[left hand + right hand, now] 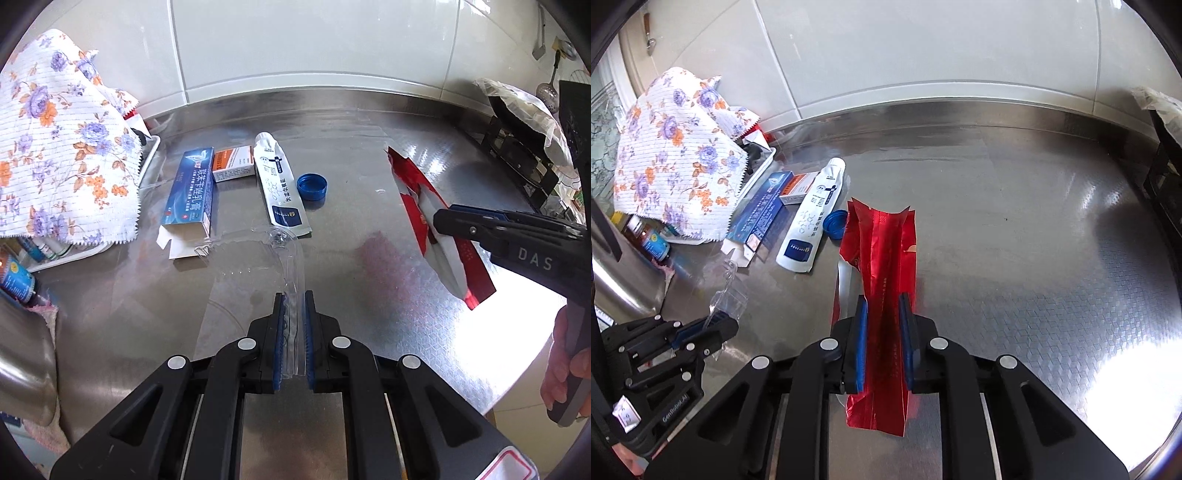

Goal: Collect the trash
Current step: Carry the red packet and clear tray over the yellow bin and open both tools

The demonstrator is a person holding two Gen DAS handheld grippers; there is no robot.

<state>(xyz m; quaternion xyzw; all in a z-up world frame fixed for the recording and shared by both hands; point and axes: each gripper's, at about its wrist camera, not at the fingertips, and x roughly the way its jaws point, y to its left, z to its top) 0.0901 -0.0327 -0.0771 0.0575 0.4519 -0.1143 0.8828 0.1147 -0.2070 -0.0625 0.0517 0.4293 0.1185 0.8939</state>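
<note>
- The left gripper (294,295) has its jaws closed on a piece of clear plastic packaging (258,254); the sheet runs forward from between the blue pads (279,332) and curls over toward the left, its far end just short of the open flap of the blue carton (192,192).
- The right gripper (882,299) clamps a red foil wrapper (882,251) lengthwise between its pads (861,332); the torn far end of the wrapper sticks out ahead of the fingers, and its near end hangs behind them; a white inner layer shows along its left side.
- Four pieces lie together on the steel counter (369,155), toward its back left part: the blue carton, a small white and orange box (233,162) touching it at the far end, a white tube (279,184) just beside the box, and a blue bottle cap (312,186) just right of the tube.
- A floral cloth (62,147) drapes over a white tray (149,155) at the counter's left edge; bottles show under the cloth.
- At the counter's right edge a black stove (517,155) stands, with a crumpled covering over what sits on it.
</note>
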